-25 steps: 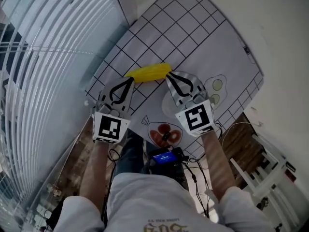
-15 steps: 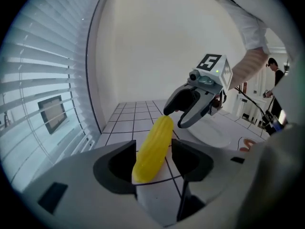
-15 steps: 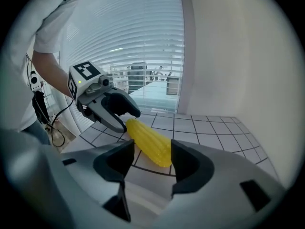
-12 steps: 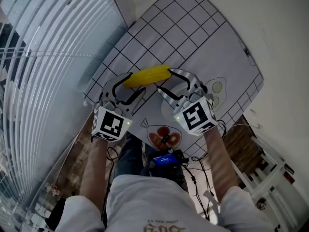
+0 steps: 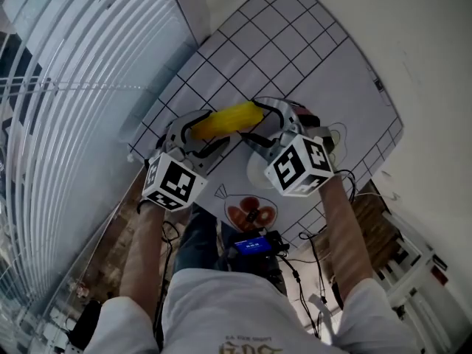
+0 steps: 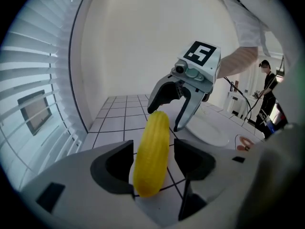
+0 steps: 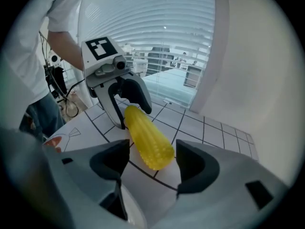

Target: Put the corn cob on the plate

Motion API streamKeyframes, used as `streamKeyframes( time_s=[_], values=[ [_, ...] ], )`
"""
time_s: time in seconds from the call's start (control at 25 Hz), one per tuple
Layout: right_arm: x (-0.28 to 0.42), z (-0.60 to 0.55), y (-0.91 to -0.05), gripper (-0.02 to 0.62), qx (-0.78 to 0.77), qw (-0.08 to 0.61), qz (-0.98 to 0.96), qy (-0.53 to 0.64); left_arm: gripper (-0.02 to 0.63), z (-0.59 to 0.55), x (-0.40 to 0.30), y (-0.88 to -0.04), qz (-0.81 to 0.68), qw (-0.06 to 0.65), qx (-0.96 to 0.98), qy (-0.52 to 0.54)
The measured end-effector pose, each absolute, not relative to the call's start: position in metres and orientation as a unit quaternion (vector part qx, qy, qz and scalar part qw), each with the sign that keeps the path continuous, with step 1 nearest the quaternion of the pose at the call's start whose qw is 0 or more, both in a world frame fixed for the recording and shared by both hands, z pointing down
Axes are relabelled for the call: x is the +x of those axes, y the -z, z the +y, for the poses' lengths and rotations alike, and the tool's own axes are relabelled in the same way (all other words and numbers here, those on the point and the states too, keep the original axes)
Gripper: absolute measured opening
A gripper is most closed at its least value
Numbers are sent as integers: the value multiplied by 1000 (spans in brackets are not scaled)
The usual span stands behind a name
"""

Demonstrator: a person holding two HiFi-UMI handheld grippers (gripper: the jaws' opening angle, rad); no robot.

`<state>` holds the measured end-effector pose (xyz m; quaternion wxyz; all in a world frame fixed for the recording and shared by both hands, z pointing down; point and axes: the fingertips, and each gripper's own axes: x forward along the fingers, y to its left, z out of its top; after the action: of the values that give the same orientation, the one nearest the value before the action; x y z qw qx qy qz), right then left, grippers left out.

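**Cob Bracketed at Both Ends, Not Yet Gripped**

Step in hand: I judge this to be the approach to the pick. The cob (image 5: pixel 225 121) lies flat on the gridded table (image 5: pixel 280 50), just beside the plate (image 6: pixel 209 131) and not on it.

Left gripper (image 5: pixel 205 133): its jaws have just been opening and now stand wide apart. The end of the cob farther from the plate lies between them. I see no pad pressing on it.

Right gripper (image 5: pixel 254 124): its jaws have likewise just been opening and stand wide apart. They straddle the end of the cob nearer the plate, again without a grip. This gripper hangs partly over the plate's rim.

Next move, in my judgement: close both pairs of jaws on the cob's ends together, so that neither end is pushed aside. I would then lift it level and carry it the short way over the plate's rim. The cob is round and looks smooth, so an uneven squeeze could roll it out of the pads.

Count:
- Cobs: one.
- Plates: one, white, with nothing on the part I can see.
- Grippers: two, both beside the plate and facing each other along the cob.
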<state>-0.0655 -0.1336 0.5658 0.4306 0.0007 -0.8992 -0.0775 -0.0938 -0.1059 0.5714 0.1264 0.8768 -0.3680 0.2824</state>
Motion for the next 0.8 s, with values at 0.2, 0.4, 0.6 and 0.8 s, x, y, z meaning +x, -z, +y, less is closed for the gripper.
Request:
streamKeyframes(
  time_s=[0.2, 0.4, 0.6, 0.8],
  values=[
    [-76, -138, -568, 313, -55, 448, -885, 112, 264, -108, -96, -580, -360, 132, 872, -305],
    [-71, -132, -587, 314, -145, 505, -839, 143, 264, -110, -92, -582, -362, 140, 870, -304],
    [-76, -125, -598, 313, -176, 523, -818, 161, 262, -110, -94, -585, -357, 138, 869, -313],
    [-76, -129, -601, 272, -178, 521, -818, 166, 253, -111, -94, -596, -348, 156, 862, -333]
  ],
)
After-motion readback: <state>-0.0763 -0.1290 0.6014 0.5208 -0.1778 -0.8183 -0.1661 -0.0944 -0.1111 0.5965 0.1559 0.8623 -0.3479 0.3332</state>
